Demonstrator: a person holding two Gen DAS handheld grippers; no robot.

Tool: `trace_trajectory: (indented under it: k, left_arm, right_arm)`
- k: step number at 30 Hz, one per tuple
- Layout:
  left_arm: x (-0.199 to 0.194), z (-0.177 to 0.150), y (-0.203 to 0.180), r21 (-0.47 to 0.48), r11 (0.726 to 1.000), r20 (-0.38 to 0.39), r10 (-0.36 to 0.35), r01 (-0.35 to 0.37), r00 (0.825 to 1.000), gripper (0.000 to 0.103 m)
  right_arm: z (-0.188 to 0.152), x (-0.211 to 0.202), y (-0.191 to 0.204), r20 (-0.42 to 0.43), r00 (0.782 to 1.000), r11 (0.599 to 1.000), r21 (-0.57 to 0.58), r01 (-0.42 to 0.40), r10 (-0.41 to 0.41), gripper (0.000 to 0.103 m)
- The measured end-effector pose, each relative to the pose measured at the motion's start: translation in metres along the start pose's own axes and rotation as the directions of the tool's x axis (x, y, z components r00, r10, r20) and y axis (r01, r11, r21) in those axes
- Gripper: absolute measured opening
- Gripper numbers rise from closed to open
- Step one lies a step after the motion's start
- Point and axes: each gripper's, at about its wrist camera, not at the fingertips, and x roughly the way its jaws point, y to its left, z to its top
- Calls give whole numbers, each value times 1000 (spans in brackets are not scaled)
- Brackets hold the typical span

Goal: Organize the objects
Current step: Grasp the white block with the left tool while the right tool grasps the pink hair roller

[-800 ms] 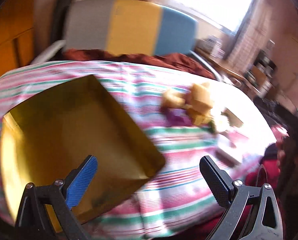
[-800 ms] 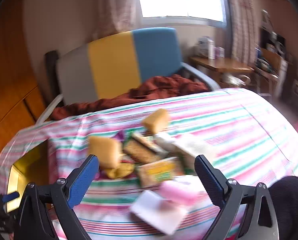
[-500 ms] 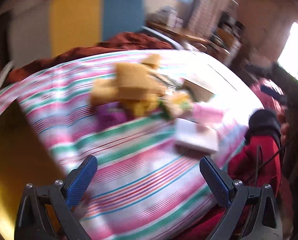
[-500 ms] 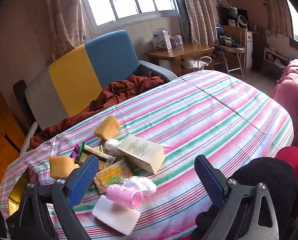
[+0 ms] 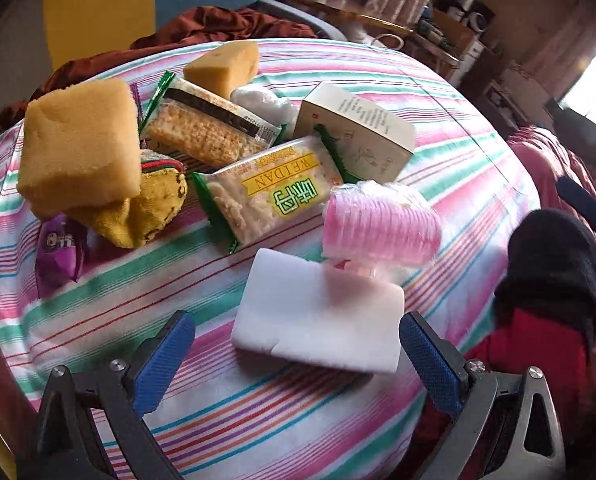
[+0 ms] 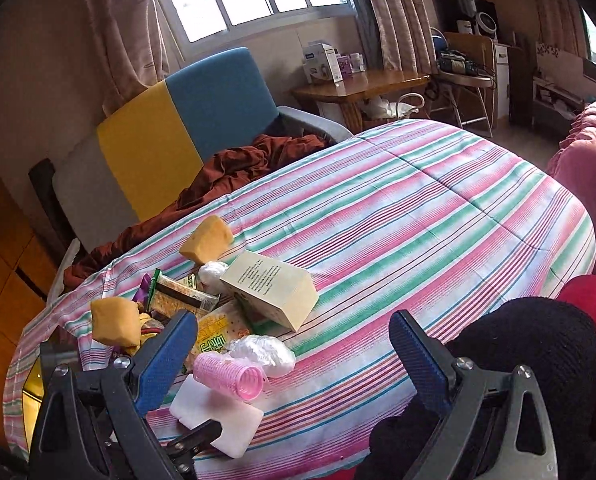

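Note:
A pile lies on the striped tablecloth (image 5: 258, 420). It holds two yellow sponges (image 5: 78, 144), two cracker packets (image 5: 274, 192), a cream box (image 5: 357, 132), a pink hair roller (image 5: 377, 224), a purple packet (image 5: 58, 252) and a yellow patterned pouch (image 5: 146, 208). A white foam block (image 5: 317, 316) lies nearest, just ahead of my left gripper (image 5: 296, 332). That gripper is open, its blue pads wide of the block's sides. My right gripper (image 6: 292, 328) hangs open over bare cloth, to the right of the block (image 6: 218, 416) and roller (image 6: 230, 374).
A gold tray's edge (image 6: 30, 392) shows at the table's left end. A yellow and blue chair (image 6: 170, 136) with a rust-brown cloth (image 6: 238, 168) stands behind the table. A person's black and red clothing (image 6: 537, 352) is at the near right. Striped cloth (image 6: 417, 220) stretches right of the pile.
The left view has swung from the gold tray to the pile, and the white block now sits ahead of its fingers. The right view has turned right, leaving the pile at lower left.

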Motion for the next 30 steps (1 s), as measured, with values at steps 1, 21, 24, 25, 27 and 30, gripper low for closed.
trace_trajectory:
  k: [1,21,24,25,27,30]
  left_arm:
    - [4,2,-1,-11,1000,-4,8,-8,1000,103]
    - [-26,-55,68,89,992,-23,97,-94,995,103]
    - [-41,-71,80,60,996,-13,73,-72,997,103]
    - [-46,-76,84,39,998,-9,58,-58,998,102]
    - [-55,-81,91,5,1000,6,22,-22,1000,99]
    - [-64,-83,95,-34,998,17,-43,43,999,88]
  right_arm:
    - [0,1,-1,-4,1000,1000,7,-5,5,99]
    - [-11,34,20,-212,977,1000,-11,-19,16,99]
    - [-13,36,25,-225,974,1000,-21,-12,7,98]
    - [-14,37,26,-232,973,1000,-20,-6,1,99]
    - [-16,37,26,-247,969,1000,-1,-13,12,98]
    - [-19,36,27,-249,968,1000,8,-11,12,98]
